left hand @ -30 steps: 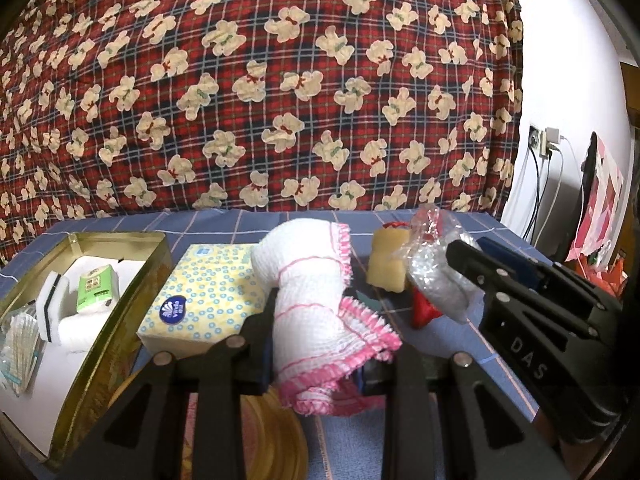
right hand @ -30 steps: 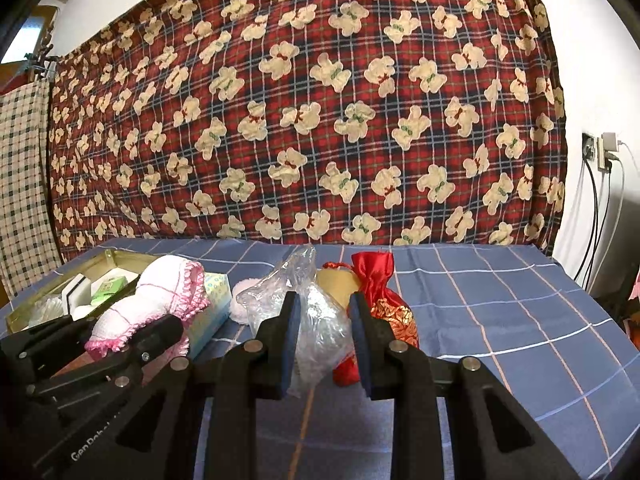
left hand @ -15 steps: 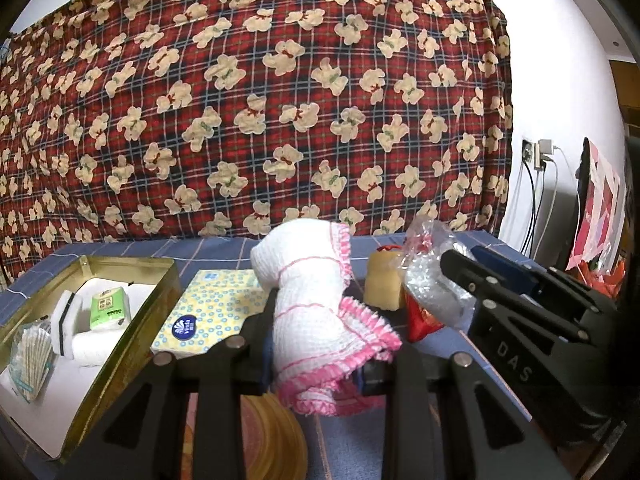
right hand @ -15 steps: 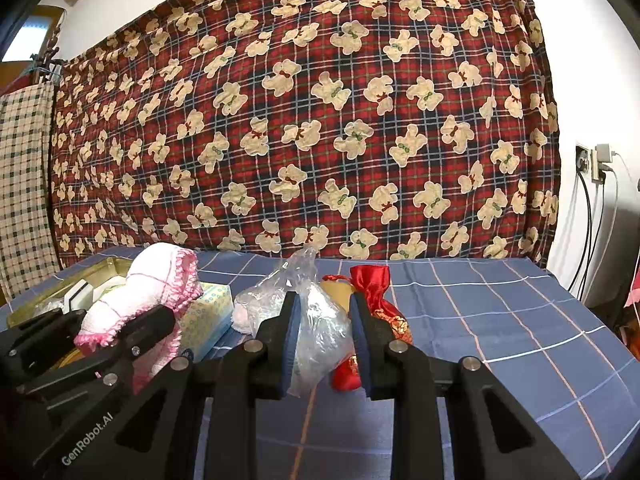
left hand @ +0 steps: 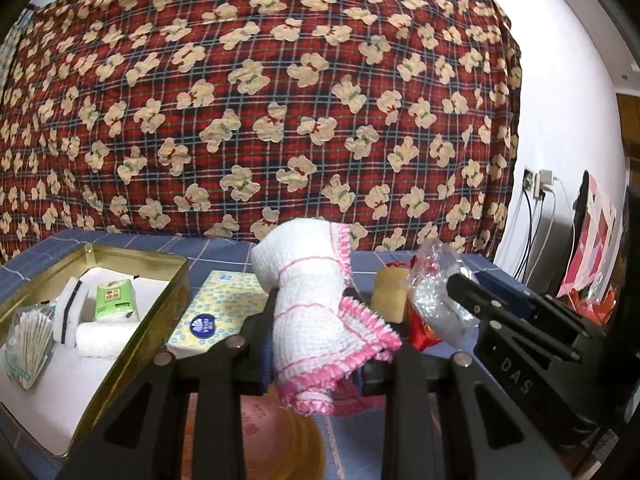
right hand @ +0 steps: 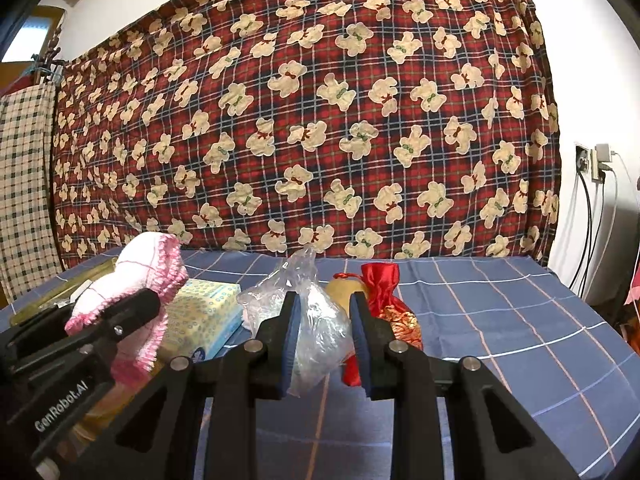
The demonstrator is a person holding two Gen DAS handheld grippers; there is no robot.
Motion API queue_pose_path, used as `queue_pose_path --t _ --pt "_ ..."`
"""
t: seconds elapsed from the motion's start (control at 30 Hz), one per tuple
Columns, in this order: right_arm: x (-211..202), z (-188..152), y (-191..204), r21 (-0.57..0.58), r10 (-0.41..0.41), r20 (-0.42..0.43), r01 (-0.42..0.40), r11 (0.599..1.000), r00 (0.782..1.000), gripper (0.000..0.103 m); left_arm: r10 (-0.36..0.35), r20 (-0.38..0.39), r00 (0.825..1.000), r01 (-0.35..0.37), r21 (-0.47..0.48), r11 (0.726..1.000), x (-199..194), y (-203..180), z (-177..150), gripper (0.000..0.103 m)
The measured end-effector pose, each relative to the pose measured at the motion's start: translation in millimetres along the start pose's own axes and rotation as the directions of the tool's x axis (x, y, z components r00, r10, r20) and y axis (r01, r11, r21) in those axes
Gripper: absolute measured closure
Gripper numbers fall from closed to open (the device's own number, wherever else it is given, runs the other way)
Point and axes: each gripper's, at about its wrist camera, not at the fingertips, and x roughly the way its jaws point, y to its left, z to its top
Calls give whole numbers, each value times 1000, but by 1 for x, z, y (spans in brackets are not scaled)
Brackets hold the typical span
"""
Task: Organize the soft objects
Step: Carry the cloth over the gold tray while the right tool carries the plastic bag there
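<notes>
While lifted above the table, left gripper clamped on cloth; right gripper apparently pinching plastic bag.

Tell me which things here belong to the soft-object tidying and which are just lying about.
In the job:
pink-edged cloth, held by left gripper
clear plastic bag, held by right gripper
gold tin
red pouch

Lying about:
bear-print blanket
wall chargers

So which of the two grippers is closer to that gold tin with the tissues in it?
Left. The left gripper, holding the white cloth, sits just beside the gold tin; the right gripper, clamping the plastic bag, is farther away.
</notes>
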Motion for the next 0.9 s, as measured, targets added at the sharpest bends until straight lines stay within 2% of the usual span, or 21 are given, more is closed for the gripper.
queue_pose_path --t 0.3,0.63,0.9 --pt "18 4 35 -18 67 -31 -68 998 997 75 5 -14 1000 -6 -39 999 1 25 5 76" --pt "24 29 67 -42 124 -13 -124 991 992 75 70 -43 997 -72 -58 996 5 56 19 76" --pt "26 42 89 -60 165 7 -164 985 986 75 124 -12 992 -125 -64 990 -5 77 26 76"
